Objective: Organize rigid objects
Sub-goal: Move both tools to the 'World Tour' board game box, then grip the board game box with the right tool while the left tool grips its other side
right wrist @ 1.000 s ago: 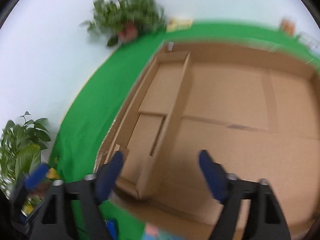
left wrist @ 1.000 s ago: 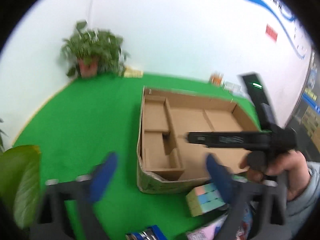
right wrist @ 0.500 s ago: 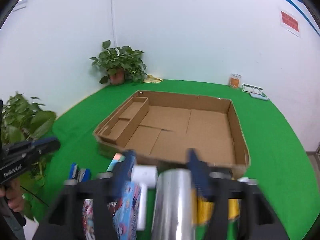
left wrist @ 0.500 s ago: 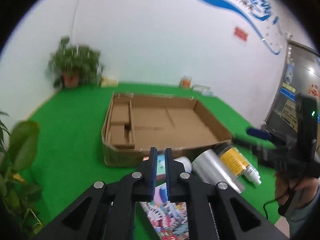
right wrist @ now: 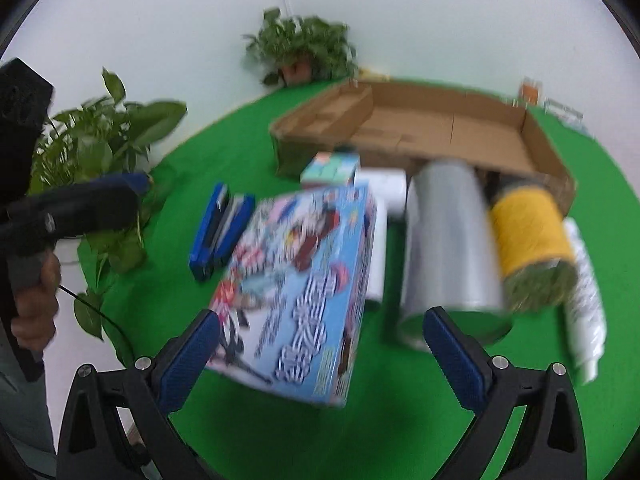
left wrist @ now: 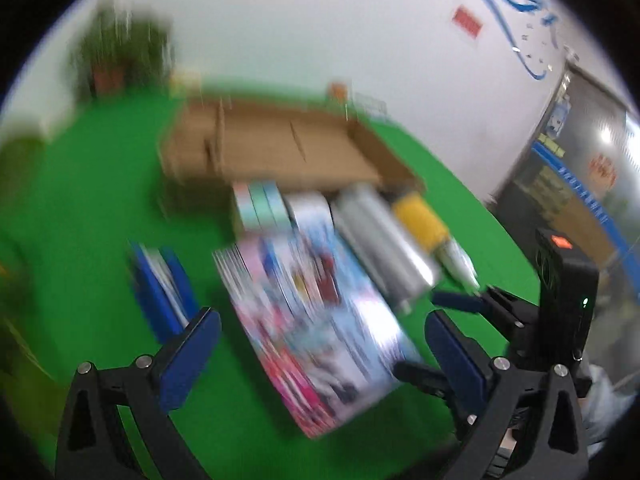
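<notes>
A colourful printed box point(right wrist: 304, 292) lies on the green mat, also in the blurred left wrist view point(left wrist: 316, 328). Beside it lie a silver cylinder point(right wrist: 448, 248), a yellow-labelled can point(right wrist: 528, 236), a white tube point(right wrist: 586, 304), a white box point(right wrist: 380, 192), a pastel box point(right wrist: 330, 168) and a blue stapler-like item point(right wrist: 218, 232). The divided cardboard tray point(right wrist: 532, 148) stands behind them. My right gripper point(right wrist: 320, 364) is open just in front of the printed box. My left gripper point(left wrist: 320, 360) is open, its pads either side of the printed box's near end, holding nothing.
Potted plants stand at the left point(right wrist: 104, 148) and in the far corner point(right wrist: 304, 52). The other hand-held gripper shows at the left of the right wrist view point(right wrist: 68, 208) and at the right of the left wrist view point(left wrist: 560, 320). A white wall lies behind the mat.
Both grippers have pulled back from the tray and dropped low over the objects in front of it. My left gripper, shut half a second ago, has opened.
</notes>
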Motion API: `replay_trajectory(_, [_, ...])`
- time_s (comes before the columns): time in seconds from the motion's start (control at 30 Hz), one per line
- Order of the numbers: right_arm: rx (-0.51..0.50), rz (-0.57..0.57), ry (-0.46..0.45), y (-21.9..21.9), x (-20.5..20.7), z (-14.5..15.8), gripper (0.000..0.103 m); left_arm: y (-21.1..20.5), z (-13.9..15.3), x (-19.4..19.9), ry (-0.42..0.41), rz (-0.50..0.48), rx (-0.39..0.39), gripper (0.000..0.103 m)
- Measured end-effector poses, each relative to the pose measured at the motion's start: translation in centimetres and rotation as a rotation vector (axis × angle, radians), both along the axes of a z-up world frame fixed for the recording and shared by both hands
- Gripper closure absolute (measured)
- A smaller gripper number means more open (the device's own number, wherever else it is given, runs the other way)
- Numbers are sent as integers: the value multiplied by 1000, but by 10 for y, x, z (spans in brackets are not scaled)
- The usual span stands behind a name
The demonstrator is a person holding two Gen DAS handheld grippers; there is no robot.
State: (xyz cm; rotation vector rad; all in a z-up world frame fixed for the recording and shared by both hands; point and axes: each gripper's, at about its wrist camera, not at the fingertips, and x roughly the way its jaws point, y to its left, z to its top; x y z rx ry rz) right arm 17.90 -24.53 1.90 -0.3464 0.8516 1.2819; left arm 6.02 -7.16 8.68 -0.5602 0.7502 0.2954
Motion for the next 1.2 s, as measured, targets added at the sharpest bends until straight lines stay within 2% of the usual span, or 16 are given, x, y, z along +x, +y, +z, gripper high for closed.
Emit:
replay_trajectory(0.1, [-26, 1, 19, 1, -2, -13, 1, 14, -40, 5, 13, 9, -168, 2])
replay_trajectory(0.3, [-79, 40, -1, 20, -14, -23, 9, 33, -81, 14, 18, 16, -310, 4])
replay_trajectory(0.37, [-92, 52, -4, 24, -19, -24, 16, 37, -87, 16, 29, 19, -328, 13])
replay_trajectory(0.47, [-103, 59, -27, 20, -30, -25, 16, 34, -85, 11, 54, 15, -298, 15])
replay_trajectory(0.63, [-124, 63, 63, -3, -39, -28, 16, 2, -73, 2, 124, -39, -207, 16])
replay_trajectory(0.8, [-121, 10, 91, -15, -29, -29, 16, 3, -85, -5, 94, -20, -284, 15])
replay_trajectory(1.0, [-136, 22, 22, 4, -31, -26, 16, 24, -86, -3, 50, 7, -342, 16])
replay_trajectory(1.07, [-148, 28, 3, 12, -35, -27, 15, 27, -86, -5, 39, 17, -340, 16])
replay_trajectory(1.13, [-157, 28, -24, 18, -40, -30, 7, 26, -85, -6, 61, 22, -316, 16])
replay_trajectory(1.2, [-159, 19, -18, 21, -41, -32, 5, 16, -84, -2, 83, 31, -269, 14])
